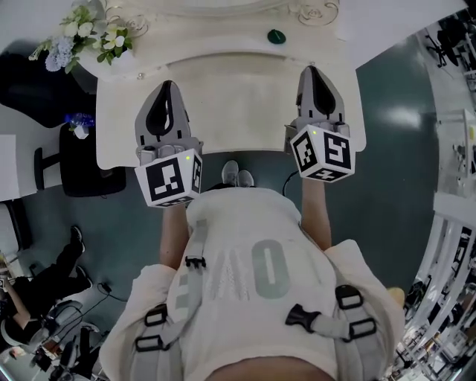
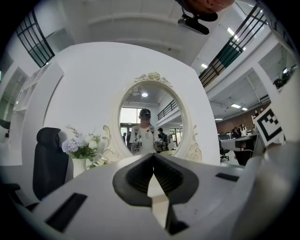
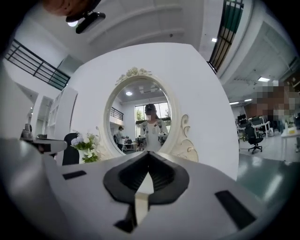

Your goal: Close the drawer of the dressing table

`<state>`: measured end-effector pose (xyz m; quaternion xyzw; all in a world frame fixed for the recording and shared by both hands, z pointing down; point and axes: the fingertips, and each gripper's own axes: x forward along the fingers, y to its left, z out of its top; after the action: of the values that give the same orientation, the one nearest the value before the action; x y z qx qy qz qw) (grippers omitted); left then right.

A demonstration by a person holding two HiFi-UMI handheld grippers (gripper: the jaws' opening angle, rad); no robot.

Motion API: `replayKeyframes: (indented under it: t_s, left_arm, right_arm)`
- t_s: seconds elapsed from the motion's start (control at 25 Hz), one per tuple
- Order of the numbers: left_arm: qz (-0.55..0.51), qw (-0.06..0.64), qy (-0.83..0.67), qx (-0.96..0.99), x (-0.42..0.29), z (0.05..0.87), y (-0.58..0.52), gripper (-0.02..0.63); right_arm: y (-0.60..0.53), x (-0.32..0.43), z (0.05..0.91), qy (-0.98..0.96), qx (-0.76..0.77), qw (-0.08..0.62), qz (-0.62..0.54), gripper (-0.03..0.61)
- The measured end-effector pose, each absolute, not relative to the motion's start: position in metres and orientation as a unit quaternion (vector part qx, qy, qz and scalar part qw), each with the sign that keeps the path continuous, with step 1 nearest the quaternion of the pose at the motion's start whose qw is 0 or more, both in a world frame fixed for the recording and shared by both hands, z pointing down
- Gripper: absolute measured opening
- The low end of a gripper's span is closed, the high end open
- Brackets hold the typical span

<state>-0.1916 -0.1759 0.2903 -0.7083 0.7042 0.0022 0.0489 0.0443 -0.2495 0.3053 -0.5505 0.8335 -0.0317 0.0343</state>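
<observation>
White table [image 1: 238, 111], oval mirror [image 2: 150, 112] behind it. Left gripper [image 1: 168, 85] and right gripper [image 1: 310, 71] held level, jaws pressed together, gripping nothing. Flowers [image 1: 89, 33] at left corner.

Cream dressing table [image 1: 238, 97], white and lilac flowers [image 1: 89, 33], teal floor [image 1: 387, 149], black chair [image 1: 82, 164].

The head view's edge cuts off the dressing table [image 1: 223, 104] and mirror [image 1: 314, 12].
</observation>
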Motion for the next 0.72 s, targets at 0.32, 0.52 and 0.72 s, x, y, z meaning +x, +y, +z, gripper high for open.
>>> replayKeyframes:
  t_s: [0.32, 0.52, 0.72]
  left_arm:
    - [0.007, 0.046, 0.711, -0.702, -0.202, 0.291, -0.175, 0.020]
    - [0.008, 0.048, 0.709, -0.703, -0.204, 0.289, -0.178, 0.020]
    - [0.012, 0.039, 0.710, -0.703, -0.205, 0.294, -0.180, 0.020]
  right_arm:
    - [-0.224, 0.014, 0.330, 0.859, -0.510, -0.014, -0.037, 0.009]
    - [-0.225, 0.013, 0.328, 0.858, -0.512, -0.021, -0.022, 0.009]
    - [-0.229, 0.015, 0.325, 0.858, -0.512, -0.037, -0.003, 0.009]
